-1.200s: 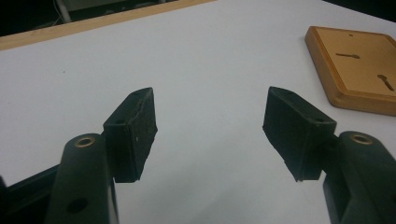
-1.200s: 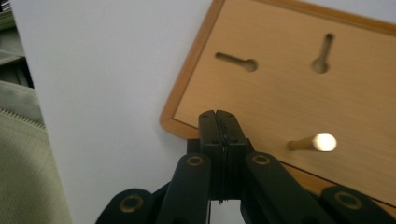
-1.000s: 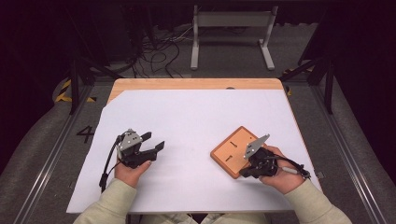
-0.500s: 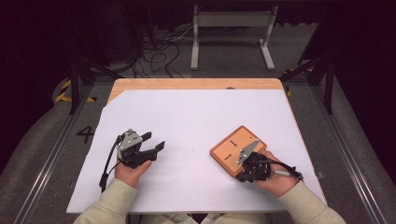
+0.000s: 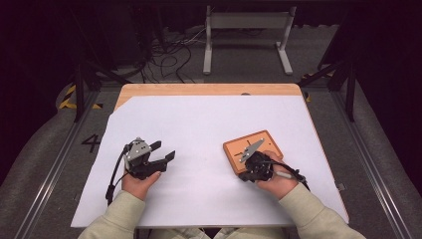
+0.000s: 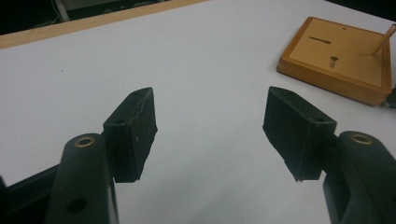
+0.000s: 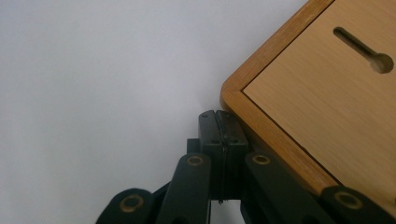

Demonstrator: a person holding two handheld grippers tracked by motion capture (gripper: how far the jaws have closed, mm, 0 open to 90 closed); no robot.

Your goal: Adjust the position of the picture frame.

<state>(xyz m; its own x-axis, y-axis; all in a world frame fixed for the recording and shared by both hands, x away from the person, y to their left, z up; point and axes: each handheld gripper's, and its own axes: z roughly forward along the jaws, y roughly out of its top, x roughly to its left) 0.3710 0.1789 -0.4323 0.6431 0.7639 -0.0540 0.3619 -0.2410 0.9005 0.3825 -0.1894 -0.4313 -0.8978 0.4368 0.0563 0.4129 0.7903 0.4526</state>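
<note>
I work in what looks like a lab or test room set up for recording. My wooden table [image 5: 209,89] carries a plain white sheet [image 5: 209,129] as a clean work surface. Around it lies grey carpet [image 5: 45,164] with metal floor rails [image 5: 50,174] on both sides (a painted number [image 5: 91,143] marks the floor on my left). Loose cables [image 5: 169,55] trail behind, near a white metal stand [image 5: 246,22] and dark frame struts [image 5: 343,74], with yellow-black hazard tape [image 5: 67,97].

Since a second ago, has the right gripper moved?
Yes. The right gripper slid toward the person, from over the flat orange wooden board to its near corner.
</note>
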